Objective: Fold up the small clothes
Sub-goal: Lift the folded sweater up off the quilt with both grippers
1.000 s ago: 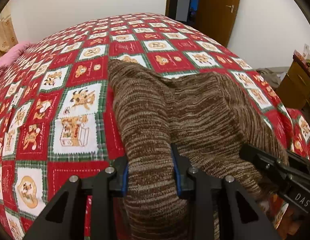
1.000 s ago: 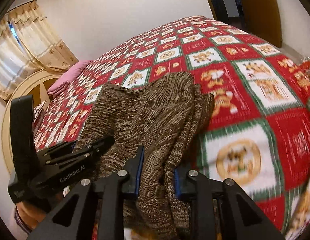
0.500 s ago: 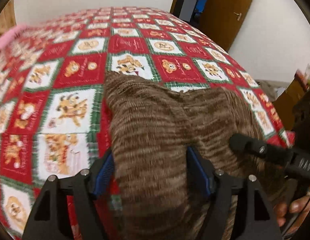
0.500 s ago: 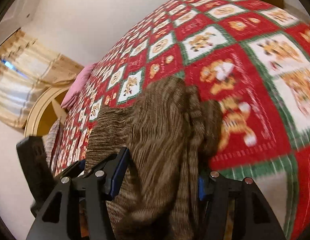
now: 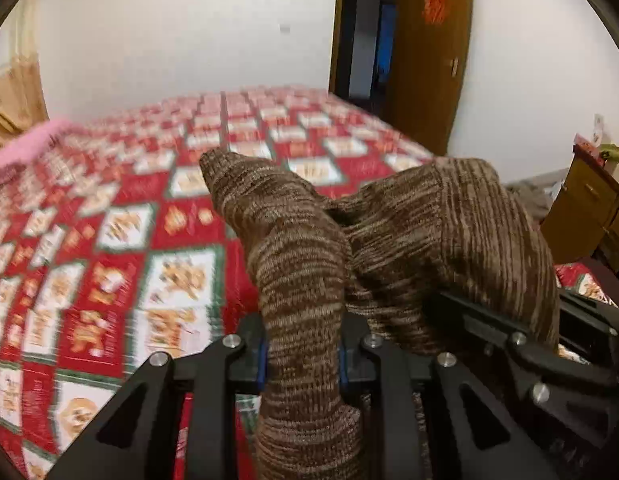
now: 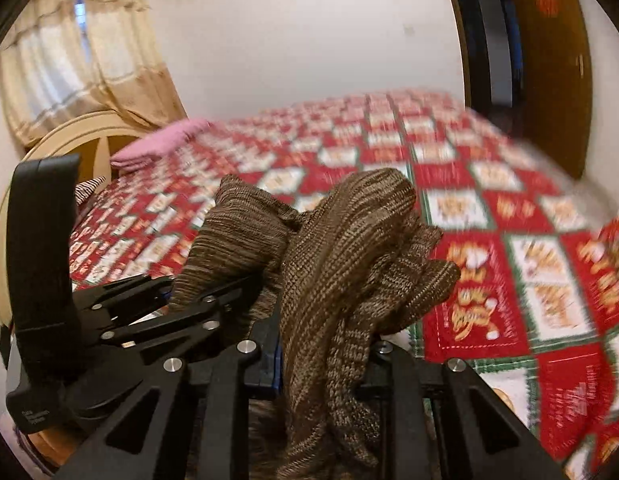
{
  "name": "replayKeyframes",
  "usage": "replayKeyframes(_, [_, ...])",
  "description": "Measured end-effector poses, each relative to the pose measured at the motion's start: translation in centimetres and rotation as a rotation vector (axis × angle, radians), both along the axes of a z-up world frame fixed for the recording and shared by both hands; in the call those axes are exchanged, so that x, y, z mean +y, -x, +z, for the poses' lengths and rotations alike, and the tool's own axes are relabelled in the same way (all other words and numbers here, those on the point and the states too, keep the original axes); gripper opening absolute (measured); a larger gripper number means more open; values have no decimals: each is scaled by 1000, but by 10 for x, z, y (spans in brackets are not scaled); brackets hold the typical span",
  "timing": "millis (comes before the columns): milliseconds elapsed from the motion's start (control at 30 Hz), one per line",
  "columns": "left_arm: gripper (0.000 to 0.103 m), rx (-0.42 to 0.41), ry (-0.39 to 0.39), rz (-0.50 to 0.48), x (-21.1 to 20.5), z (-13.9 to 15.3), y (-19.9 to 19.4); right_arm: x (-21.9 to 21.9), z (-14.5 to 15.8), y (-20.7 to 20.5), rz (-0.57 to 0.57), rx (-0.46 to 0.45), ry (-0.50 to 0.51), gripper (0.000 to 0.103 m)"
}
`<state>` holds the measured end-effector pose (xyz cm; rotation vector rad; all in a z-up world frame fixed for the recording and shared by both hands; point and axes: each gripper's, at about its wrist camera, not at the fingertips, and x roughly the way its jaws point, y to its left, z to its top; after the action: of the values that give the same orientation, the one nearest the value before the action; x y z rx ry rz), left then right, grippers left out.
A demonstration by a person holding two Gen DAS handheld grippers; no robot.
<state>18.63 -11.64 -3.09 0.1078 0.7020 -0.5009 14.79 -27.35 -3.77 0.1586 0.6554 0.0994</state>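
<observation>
Soft, floppy brown knit garment (image 5: pixel 409 240) – left gripper (image 5: pixel 301 356) and right gripper (image 6: pixel 323 354) just closed, both clamped on its bunched near edge – sagging between.

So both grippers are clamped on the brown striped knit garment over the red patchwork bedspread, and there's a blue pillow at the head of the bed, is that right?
Not quite: the pillow is pink, not blue, as the right wrist view shows. The rest holds: the left gripper and right gripper are both clamped on the brown striped knit garment over the red patchwork bedspread.
</observation>
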Motion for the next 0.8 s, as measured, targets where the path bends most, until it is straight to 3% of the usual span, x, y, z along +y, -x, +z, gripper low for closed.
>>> replayKeyframes(167, [24,-101,30,22,22,32,32,24,36,40,-11,-117,9,23])
replayKeyframes(433, [24,-164,88,34,57,73,69,60,78,97,14,-231,14,23])
replayKeyframes(600, [24,-163,91,43,74,69,82,76,82,119,21,-246,15,23])
replayKeyframes(800, [24,-96,49,57,90,41,95,86,55,131,16,-168,-46,23])
